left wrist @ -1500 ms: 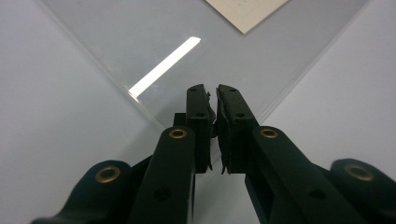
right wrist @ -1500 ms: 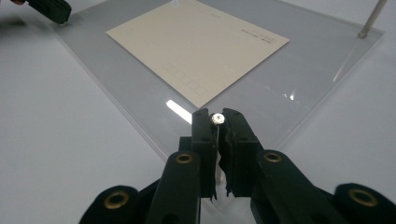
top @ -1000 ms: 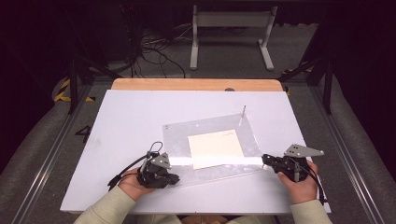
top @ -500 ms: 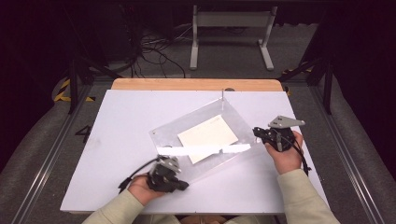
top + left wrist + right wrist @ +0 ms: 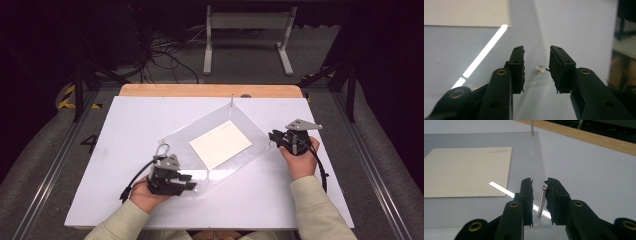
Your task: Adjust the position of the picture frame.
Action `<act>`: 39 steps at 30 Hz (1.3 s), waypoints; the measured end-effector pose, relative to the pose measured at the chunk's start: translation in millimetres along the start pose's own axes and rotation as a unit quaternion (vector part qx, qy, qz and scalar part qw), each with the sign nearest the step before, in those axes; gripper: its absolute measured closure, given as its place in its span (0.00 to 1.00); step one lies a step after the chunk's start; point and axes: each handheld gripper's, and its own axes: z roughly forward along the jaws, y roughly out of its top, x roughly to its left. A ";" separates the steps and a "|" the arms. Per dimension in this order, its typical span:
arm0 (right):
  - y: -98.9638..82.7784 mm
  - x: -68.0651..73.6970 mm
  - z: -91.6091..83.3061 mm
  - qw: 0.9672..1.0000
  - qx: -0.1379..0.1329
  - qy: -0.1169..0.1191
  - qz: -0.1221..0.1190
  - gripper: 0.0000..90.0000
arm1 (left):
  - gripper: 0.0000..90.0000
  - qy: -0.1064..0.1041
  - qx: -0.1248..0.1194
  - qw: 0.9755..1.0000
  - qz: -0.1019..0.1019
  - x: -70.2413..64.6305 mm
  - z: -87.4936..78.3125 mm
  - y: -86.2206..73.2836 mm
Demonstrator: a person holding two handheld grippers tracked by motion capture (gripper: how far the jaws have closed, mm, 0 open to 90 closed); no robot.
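Your left gripper and right gripper have just been opening, both now released around the corner pins of the clear sheet, lying skewed mid-table; brush a pin withdrawing and the card shifts

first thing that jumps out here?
A clear acrylic sheet lying skewed across the white table, a cream card at its middle. Each tool stands at a corner with a thin upright pin between its jaws: left tool near, right tool at the right.
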 end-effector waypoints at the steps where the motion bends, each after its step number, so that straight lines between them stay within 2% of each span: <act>1: -2.7 3.6 -5.0 1.000 -0.007 -0.007 -0.001 0.78 | 0.67 0.022 -0.011 0.999 -0.029 9.2 -5.8 0.6; 2: -6.4 6.5 -10.3 1.000 -0.018 -0.001 0.002 0.80 | 0.67 0.045 -0.025 0.997 -0.055 21.4 -12.0 1.1; 3: -10.9 9.2 -15.2 0.999 -0.030 0.010 0.009 0.80 | 0.67 0.062 -0.033 0.995 -0.069 30.9 -16.2 1.1; 4: -12.4 11.4 -17.2 1.000 -0.027 0.008 0.006 0.80 | 0.67 0.081 -0.039 0.993 -0.080 40.1 -19.2 1.2; 6: -12.0 15.5 -23.0 0.999 -0.031 0.016 0.003 0.81 | 0.68 0.117 -0.034 0.988 -0.092 55.4 -21.1 1.8; 9: -11.7 28.9 -31.7 0.998 -0.040 0.040 -0.003 0.81 | 0.64 0.173 -0.033 0.980 -0.090 75.1 -18.5 4.7; 11: -13.7 42.9 -33.4 0.997 -0.034 0.068 -0.016 0.82 | 0.63 0.185 -0.016 0.978 -0.098 86.1 -14.0 7.9; 12: -15.6 50.4 -33.3 0.996 -0.029 0.080 -0.025 0.82 | 0.64 0.194 -0.013 0.976 -0.102 91.3 -11.6 9.1; 14: -20.0 64.7 -31.9 0.993 -0.021 0.106 -0.038 0.83 | 0.67 0.197 -0.022 0.974 -0.109 98.9 -7.9 8.5; 19: -28.9 95.8 -28.6 0.985 -0.001 0.159 -0.060 0.83 | 0.74 0.196 -0.016 0.975 -0.102 113.9 6.2 1.5; 21: -30.5 101.9 -27.5 0.983 0.003 0.170 -0.063 0.83 | 0.76 0.200 -0.025 0.974 -0.100 116.7 8.7 0.3; 22: -32.2 106.8 -26.0 0.982 0.007 0.178 -0.066 0.83 | 0.78 0.199 -0.027 0.975 -0.099 117.4 10.1 -0.4; 24: -34.8 112.3 -23.6 0.980 0.013 0.188 -0.069 0.83 | 0.81 0.204 -0.016 0.975 -0.089 118.7 14.5 -2.5; 25: -36.1 114.4 -22.6 0.979 0.016 0.191 -0.071 0.83 | 0.82 0.202 -0.018 0.976 -0.082 119.8 15.8 -4.0; 29: -38.5 119.9 -21.5 0.976 0.020 0.202 -0.073 0.83 | 0.91 0.202 -0.022 0.976 -0.078 120.8 15.8 -5.5; 32: -38.5 121.5 -21.4 0.975 0.020 0.207 -0.074 0.83 | 0.92 0.207 -0.017 0.975 -0.078 119.1 16.3 -4.4; 34: -38.4 121.4 -21.5 0.975 0.019 0.209 -0.072 0.83 | 0.92 0.212 -0.002 0.975 -0.070 115.7 16.4 -1.8; 35: -38.2 121.1 -22.1 0.975 0.018 0.210 -0.071 0.83 | 0.92 0.212 -0.002 0.975 -0.070 115.7 16.4 -1.8; 36: -38.0 120.8 -23.3 0.975 0.017 0.211 -0.069 0.83 | 0.92 0.206 0.009 0.976 -0.065 110.9 15.4 -1.1; 37: -37.9 120.7 -24.4 0.974 0.016 0.214 -0.067 0.83 | 0.92 0.206 0.009 0.976 -0.065 110.9 15.4 -1.1; 38: -37.9 120.8 -25.7 0.974 0.016 0.215 -0.068 0.82 | 0.92 0.190 0.023 0.980 -0.061 106.3 12.9 -0.9; 39: -38.1 121.0 -27.0 0.974 0.017 0.217 -0.067 0.82 | 0.92 0.183 0.027 0.981 -0.060 103.0 12.4 -1.3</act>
